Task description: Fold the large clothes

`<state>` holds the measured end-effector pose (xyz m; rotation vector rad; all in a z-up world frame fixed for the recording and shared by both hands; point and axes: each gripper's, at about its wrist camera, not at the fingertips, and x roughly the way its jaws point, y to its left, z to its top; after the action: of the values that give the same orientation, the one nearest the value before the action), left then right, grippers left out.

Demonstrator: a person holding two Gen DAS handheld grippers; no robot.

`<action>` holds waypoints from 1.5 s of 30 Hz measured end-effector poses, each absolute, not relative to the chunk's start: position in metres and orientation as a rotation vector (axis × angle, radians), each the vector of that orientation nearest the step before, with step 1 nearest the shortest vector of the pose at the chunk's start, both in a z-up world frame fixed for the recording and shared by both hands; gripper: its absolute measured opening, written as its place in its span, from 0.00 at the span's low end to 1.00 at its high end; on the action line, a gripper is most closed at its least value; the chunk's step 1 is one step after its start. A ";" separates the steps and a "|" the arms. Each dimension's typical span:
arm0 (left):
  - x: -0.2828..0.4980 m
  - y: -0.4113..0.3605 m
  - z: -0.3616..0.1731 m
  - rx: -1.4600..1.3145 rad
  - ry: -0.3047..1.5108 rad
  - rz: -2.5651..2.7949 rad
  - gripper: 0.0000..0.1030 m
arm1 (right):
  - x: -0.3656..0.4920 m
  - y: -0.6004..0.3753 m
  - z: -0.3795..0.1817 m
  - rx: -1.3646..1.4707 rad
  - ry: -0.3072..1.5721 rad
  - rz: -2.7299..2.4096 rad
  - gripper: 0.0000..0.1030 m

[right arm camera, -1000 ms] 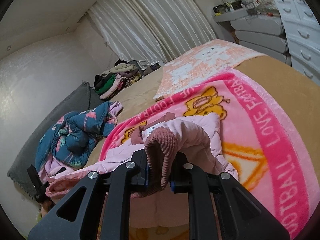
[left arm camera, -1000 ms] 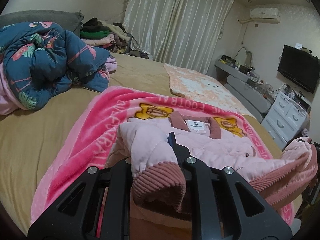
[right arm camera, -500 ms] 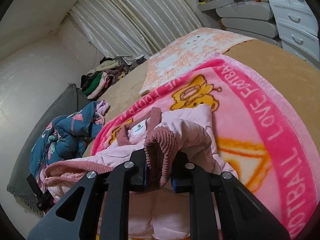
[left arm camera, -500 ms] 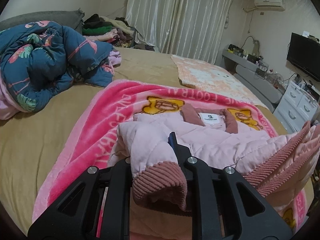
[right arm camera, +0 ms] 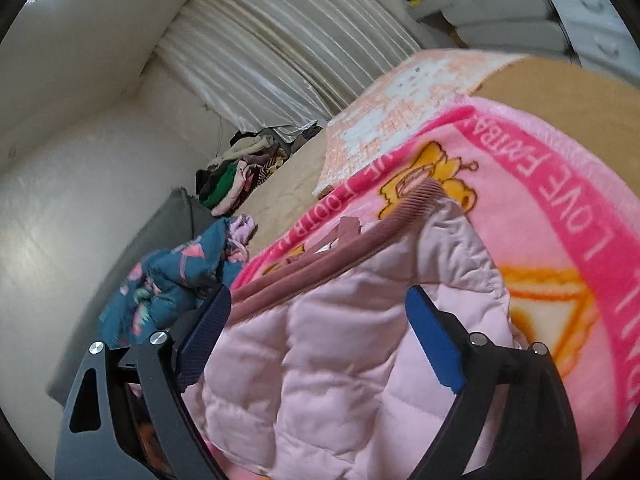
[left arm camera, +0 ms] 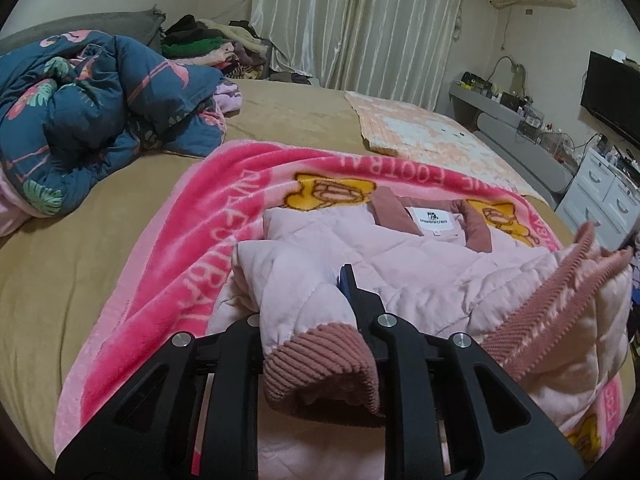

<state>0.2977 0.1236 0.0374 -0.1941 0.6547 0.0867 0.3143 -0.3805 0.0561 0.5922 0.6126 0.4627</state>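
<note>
A pale pink quilted jacket (left arm camera: 420,264) with rust corduroy collar and cuffs lies on a bright pink blanket (left arm camera: 208,216) on the bed. My left gripper (left arm camera: 320,304) is shut on the jacket's left sleeve, the corduroy cuff (left arm camera: 320,364) hanging over the jaws toward the camera. My right gripper (right arm camera: 320,320) is open, jaws wide apart, with the quilted jacket (right arm camera: 320,344) draped between the blue pads (right arm camera: 432,344), which stand clear of it. The corduroy hem (right arm camera: 360,240) runs along the top of the fold.
A bunched blue floral duvet (left arm camera: 92,120) lies at the left of the bed. A pile of clothes (left arm camera: 212,48) sits by the curtains. A peach patterned mat (left arm camera: 420,136) lies beyond the blanket. White drawers (left arm camera: 604,196) and a TV (left arm camera: 612,92) stand at the right.
My right gripper has opened and let go of the corduroy cuff; the jacket's right side now lies folded over the body. My left gripper still holds the left sleeve.
</note>
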 end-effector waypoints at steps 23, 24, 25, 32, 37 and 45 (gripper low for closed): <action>0.267 0.095 0.080 -0.190 0.496 0.037 0.88 | 0.303 -0.369 0.024 0.228 0.621 0.252 0.93; 0.262 0.094 0.084 -0.177 0.483 0.040 0.90 | 0.302 -0.372 0.026 0.238 0.613 0.252 0.93; 0.259 0.093 0.087 -0.167 0.478 0.045 0.90 | 0.300 -0.374 0.027 0.244 0.609 0.250 0.93; 0.247 0.105 0.071 -0.114 0.532 0.095 0.91 | 0.285 -0.386 0.037 0.227 0.584 0.218 0.94; 0.241 0.121 0.046 -0.123 0.609 0.108 0.91 | 0.270 -0.395 0.031 0.242 0.590 0.204 0.94; 0.240 0.144 0.010 -0.154 0.700 0.064 0.91 | 0.259 -0.394 0.001 0.254 0.694 0.250 0.95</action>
<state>0.2397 0.1443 0.0099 -0.1544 0.6996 0.0642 0.2594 -0.3940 0.0013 0.2544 0.6944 0.2497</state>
